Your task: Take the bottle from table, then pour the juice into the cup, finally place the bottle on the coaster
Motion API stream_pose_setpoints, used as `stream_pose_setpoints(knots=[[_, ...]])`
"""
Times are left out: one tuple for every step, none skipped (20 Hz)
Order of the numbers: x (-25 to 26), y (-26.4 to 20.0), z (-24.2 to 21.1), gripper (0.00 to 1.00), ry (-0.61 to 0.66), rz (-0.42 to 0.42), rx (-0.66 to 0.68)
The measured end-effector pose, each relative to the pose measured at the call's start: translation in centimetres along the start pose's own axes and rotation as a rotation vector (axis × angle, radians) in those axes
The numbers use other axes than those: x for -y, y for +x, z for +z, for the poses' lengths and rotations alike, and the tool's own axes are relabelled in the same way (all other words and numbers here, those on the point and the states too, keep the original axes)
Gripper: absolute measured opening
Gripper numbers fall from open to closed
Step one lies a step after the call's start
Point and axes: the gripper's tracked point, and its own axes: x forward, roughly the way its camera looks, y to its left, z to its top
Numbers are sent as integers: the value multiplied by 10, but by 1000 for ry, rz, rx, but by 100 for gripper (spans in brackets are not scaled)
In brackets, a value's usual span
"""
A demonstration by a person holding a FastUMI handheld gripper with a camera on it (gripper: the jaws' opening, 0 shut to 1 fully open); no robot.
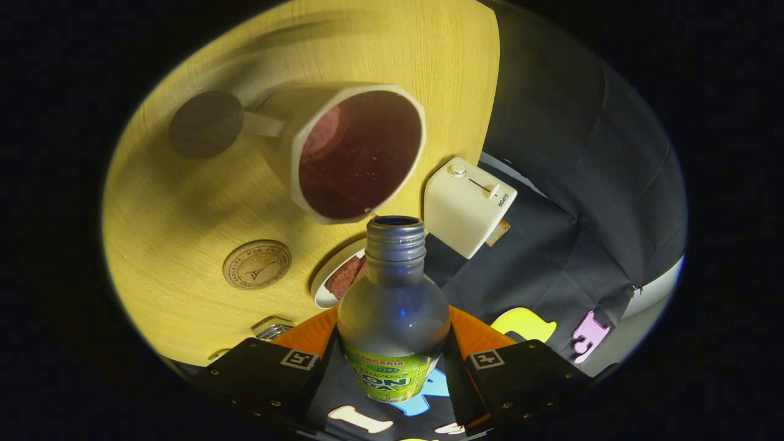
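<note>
The gripper (pixel 394 361) holds the bottle (pixel 393 306). Both fingers press on the sides of the bottle, one on each side, down near its label. The bottle is up in the air, off the table (pixel 184 202), and its open mouth points at the cup (pixel 349 153). The cap is off. The bottle is see-through with a blue-grey tint and a green and yellow label.

The cup is white on the outside and dark red on the inside. It stands on the table just past the bottle's mouth, near the table edge where the white box (pixel 468 205) is. The rim of the cup is very close to the bottle's mouth, but I cannot tell if they touch. The cup's handle sticks out toward a dark round spot (pixel 205 124) on the table.

The round wooden coaster (pixel 256 264) lies flat on the yellow table, off to the side of the bottle and apart from the cup. A small white dish (pixel 334 275) with something reddish-brown in it sits at the table edge, partly hidden behind the bottle. The white box with a knob on it sits just off that edge, beside the cup.
</note>
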Motion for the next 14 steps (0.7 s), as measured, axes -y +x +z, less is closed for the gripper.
stream_pose_setpoints(knots=[[-2, 1, 1, 74, 10, 8, 1], [-4, 1, 2, 75, 23, 16, 4], [-6, 1, 3, 74, 34, 21, 8], [-6, 0, 4, 75, 49, 24, 12], [-9, 0, 4, 75, 70, 34, 15], [-11, 1, 4, 75, 95, 47, 16], [-13, -1, 5, 75, 123, 56, 18], [-14, -2, 6, 75, 154, 59, 22], [-16, -3, 7, 75, 186, 63, 31], [-16, -4, 8, 75, 217, 65, 38], [-17, -6, 9, 75, 247, 67, 44], [-16, -6, 9, 75, 278, 67, 49], [-15, -7, 9, 75, 308, 65, 53], [-13, -9, 9, 75, 339, 55, 57]])
